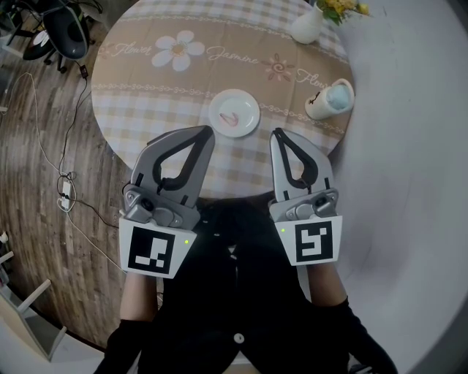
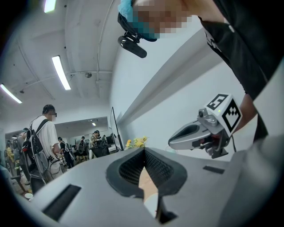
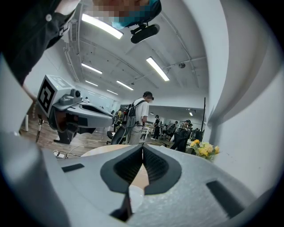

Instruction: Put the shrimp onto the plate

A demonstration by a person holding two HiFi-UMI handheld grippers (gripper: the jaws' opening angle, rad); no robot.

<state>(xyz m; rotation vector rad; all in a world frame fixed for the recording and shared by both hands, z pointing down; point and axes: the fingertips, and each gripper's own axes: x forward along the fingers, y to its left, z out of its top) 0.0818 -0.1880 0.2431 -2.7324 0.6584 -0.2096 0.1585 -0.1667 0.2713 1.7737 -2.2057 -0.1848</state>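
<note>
The small pink shrimp [image 1: 231, 119] lies on the round white plate [image 1: 247, 104], a little toward the plate's near edge. The plate sits on the round table [image 1: 146, 80], which is covered by a beige and checked cloth with flower print.

In the head view both grippers are held on the near side of the plate, apart from it and from the shrimp. The plate lies just beyond their tips, between them. The grey left gripper [image 1: 207, 131] has its jaws pressed together at the tips with nothing between them. The grey right gripper [image 1: 276, 134] is likewise closed and empty.

Farther right on the table stands a pale cup with light blue contents [image 1: 329, 98]. Beyond it is a white vase [image 1: 306, 28] with yellow flowers [image 1: 340, 7].
</note>
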